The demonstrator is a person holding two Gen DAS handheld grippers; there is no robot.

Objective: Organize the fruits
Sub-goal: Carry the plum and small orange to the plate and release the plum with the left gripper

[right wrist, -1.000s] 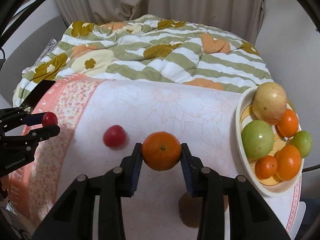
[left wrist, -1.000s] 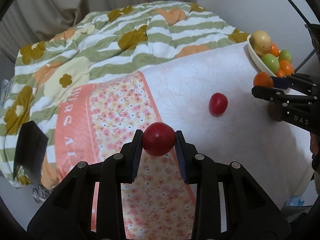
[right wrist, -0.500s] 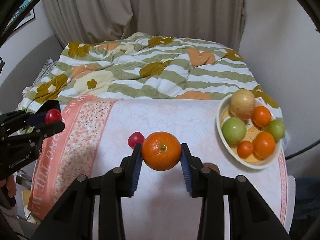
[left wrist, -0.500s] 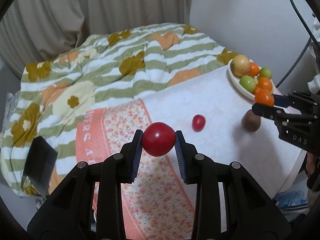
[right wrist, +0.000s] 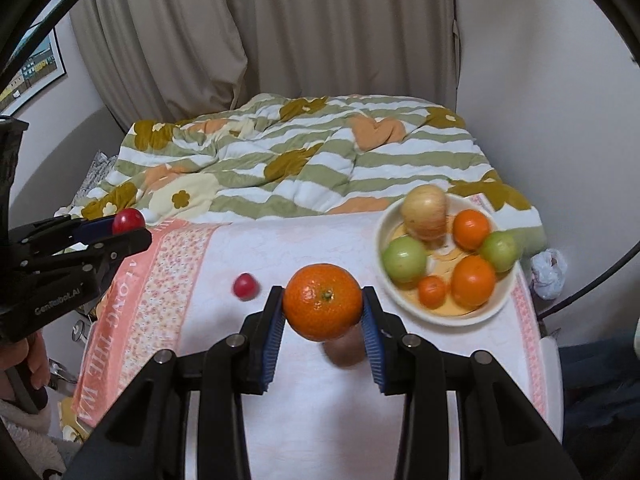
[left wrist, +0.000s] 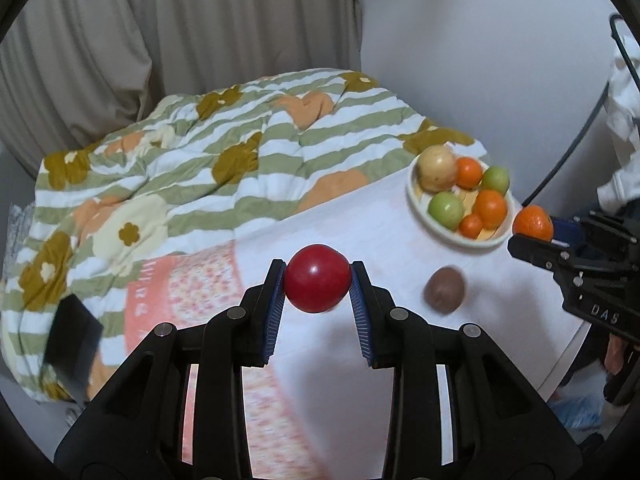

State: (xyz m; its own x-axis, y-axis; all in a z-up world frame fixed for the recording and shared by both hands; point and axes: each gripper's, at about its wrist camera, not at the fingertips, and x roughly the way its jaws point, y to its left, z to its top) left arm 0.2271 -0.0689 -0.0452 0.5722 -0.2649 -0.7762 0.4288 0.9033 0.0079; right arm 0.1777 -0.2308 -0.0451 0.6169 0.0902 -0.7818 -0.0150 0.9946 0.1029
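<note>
My left gripper (left wrist: 318, 280) clamped a glossy red round fruit (left wrist: 317, 278), my right gripper (right wrist: 323, 307) a dimpled orange mandarin (right wrist: 323, 306); both unplaced. The white fruit bowl (right wrist: 448, 316) held six; a small red fruit (right wrist: 244, 286) and a brown round fruit (left wrist: 445, 289) remained on the table.

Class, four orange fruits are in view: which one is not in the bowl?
The large orange, shut between the right gripper fingers above the table; the other three lie in the bowl.

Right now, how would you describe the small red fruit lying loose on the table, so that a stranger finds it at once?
Find the white bowl of fruit on the table. Left of it, on the pale cloth near the pink floral border, lies the small red fruit. It alone is red and lies free; the other red fruit sits in a gripper.
</note>
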